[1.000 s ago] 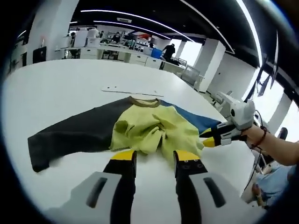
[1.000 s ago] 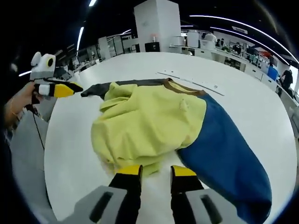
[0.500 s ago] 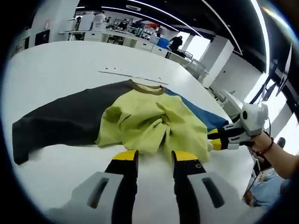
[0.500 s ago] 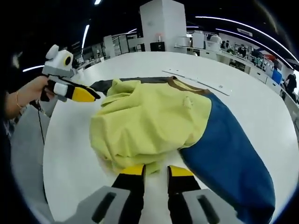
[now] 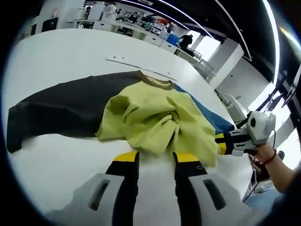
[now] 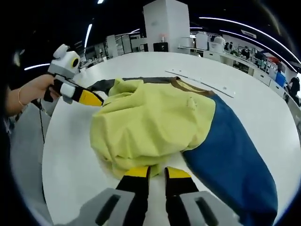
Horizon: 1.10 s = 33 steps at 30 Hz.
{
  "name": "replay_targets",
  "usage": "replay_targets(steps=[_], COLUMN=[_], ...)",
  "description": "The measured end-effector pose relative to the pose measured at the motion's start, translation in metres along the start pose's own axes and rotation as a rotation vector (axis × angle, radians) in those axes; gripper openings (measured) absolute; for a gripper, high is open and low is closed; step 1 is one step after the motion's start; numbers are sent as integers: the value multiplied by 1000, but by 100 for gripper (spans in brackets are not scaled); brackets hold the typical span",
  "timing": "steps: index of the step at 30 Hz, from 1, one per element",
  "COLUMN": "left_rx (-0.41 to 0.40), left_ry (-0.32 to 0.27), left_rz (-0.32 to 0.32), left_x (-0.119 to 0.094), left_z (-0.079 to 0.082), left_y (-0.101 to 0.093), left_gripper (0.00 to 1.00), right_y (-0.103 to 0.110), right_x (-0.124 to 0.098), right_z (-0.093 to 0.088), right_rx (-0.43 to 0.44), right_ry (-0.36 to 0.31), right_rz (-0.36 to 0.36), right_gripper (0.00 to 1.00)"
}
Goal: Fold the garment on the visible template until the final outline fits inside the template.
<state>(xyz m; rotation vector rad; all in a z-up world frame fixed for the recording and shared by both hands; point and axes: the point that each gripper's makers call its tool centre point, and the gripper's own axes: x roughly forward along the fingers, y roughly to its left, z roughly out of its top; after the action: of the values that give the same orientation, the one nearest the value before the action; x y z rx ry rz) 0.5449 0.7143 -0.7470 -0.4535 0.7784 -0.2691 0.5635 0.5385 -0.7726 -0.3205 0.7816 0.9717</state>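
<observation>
The garment lies crumpled on the white table (image 5: 56,56): a yellow-green body (image 5: 155,117), a black sleeve (image 5: 56,110), a blue sleeve (image 5: 209,115) and a brown collar (image 5: 157,82). My left gripper (image 5: 156,157) is open, its yellow tips right at the bunched yellow hem. In the right gripper view the same yellow body (image 6: 150,122) and blue sleeve (image 6: 230,150) lie ahead. My right gripper (image 6: 157,172) has its jaws narrowed to a small gap at the near hem; nothing is clearly pinched. The left gripper (image 6: 96,100), held by a hand, touches the garment's far-left edge.
A thin white strip with marks (image 5: 141,66) lies on the table beyond the collar, also seen as the strip (image 6: 200,81). The right gripper (image 5: 221,143), in a hand, sits at the garment's right edge. Desks, pillars and people stand far behind the table.
Both grippers have closed in on the garment's hem from opposite sides. My right gripper's jaws have narrowed steadily. The garment has barely moved.
</observation>
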Motion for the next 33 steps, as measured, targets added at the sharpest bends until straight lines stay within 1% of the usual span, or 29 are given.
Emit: replay_targets(steps=[2,5,8,11,12,14,16,19,26,29,33], left_rx=[-13,-22,-34,-43,-43,-39,-43,-26,2,39,57], left_ry=[-15,-20,-2,0,4,10,2,-1,16,41,50], left_rz=[-7,-4,4,9,12,11,4,-2,-12,9,18], left_x=[1,5,10,11,11,12,11,7,-10,-22,-35], left_z=[6,11,11,11,10,9,10,11,6,-1,-6], left_y=[-2,-2,2,5,6,6,6,5,3,7,11], left_gripper=[25,23,17,6,5,1,0,0,0,0,0], right_y=[0,1,1,0,1,1,1,0,3,4,4], right_x=[0,-1,-1,-1,-1,-1,-1,-2,-13,-21,-32], right_z=[0,-1,-1,-1,-1,-1,-1,-2,-6,-8,-12], right_rx=[-3,-4,-10,-24,-20,-23,-29,-26,-26,-11,6], right_ry=[1,1,-2,-1,2,-1,-2,1,15,10,6], right_rz=[-1,-3,-6,-9,-8,-7,-9,-21,-42,-54,-78], right_gripper=[7,6,5,2,0,0,0,0,0,0,0])
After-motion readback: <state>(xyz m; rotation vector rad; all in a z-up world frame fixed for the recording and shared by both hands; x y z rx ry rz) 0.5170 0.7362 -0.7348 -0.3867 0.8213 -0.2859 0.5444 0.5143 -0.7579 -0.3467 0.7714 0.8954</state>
